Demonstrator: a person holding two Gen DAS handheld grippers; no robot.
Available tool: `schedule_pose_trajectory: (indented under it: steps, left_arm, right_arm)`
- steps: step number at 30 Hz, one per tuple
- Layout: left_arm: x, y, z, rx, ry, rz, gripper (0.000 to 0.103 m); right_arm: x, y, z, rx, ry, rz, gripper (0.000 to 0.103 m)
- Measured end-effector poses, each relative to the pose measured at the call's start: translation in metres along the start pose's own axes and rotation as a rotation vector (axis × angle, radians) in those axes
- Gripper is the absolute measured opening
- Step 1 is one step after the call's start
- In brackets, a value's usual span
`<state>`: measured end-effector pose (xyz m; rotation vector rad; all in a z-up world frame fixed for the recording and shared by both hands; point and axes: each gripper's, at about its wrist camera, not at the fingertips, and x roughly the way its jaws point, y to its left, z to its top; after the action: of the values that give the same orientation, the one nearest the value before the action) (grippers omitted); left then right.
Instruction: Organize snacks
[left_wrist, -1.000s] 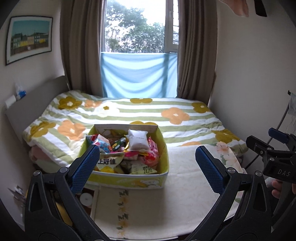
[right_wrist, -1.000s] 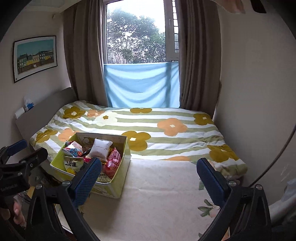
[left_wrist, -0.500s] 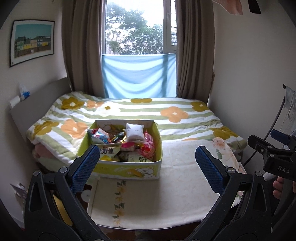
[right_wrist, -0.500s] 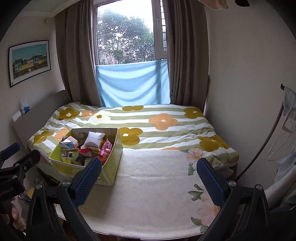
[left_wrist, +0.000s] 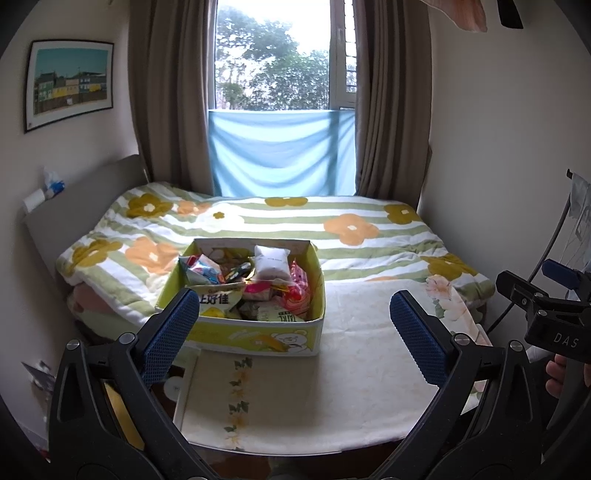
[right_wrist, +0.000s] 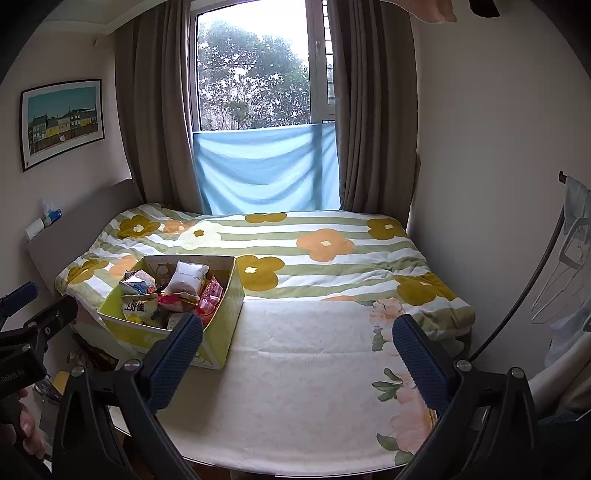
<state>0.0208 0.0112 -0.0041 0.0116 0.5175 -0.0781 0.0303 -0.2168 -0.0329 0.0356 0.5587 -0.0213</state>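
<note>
Glossy cardboard box (crinkly foil packets)

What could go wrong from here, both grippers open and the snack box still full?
1. The white packet sits on top of the heap in the yellow box; digging beneath it could tip it out.
2. The box stands at the left edge of the cream mat, above a floor gap; a push from the left gripper might slide it off.
3. The right gripper is off to the side of the box, so its reach would be angled.

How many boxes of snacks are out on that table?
1: a yellow-green snack box on the table's left side, at the bed's near edge. No other box shows.
</note>
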Motion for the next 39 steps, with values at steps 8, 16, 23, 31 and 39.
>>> schedule_pose_trajectory:
  steps: [8, 16, 23, 31, 39]
  left_arm:
    - [0.000, -0.003, 0.001, 0.001, 0.001, -0.002, 0.103]
    - [0.001, -0.002, 0.003, 0.006, -0.001, 0.001, 0.103]
    - [0.004, 0.002, 0.003, 0.000, 0.004, -0.002, 0.103]
    - [0.007, 0.006, 0.004, -0.003, 0.008, 0.004, 0.103]
    - [0.004, 0.010, 0.004, -0.005, -0.028, 0.023, 0.103]
  right_arm:
    - [0.001, -0.001, -0.001, 0.004, -0.009, -0.003, 0.102]
    - [0.003, -0.003, 0.000, 0.012, -0.005, -0.010, 0.102]
    - [0.004, -0.004, 0.000, 0.011, -0.006, -0.011, 0.102]
    - [0.003, -0.003, -0.001, 0.008, -0.003, -0.014, 0.102]
    - [0.006, 0.000, -0.002, 0.005, 0.007, -0.010, 0.102]
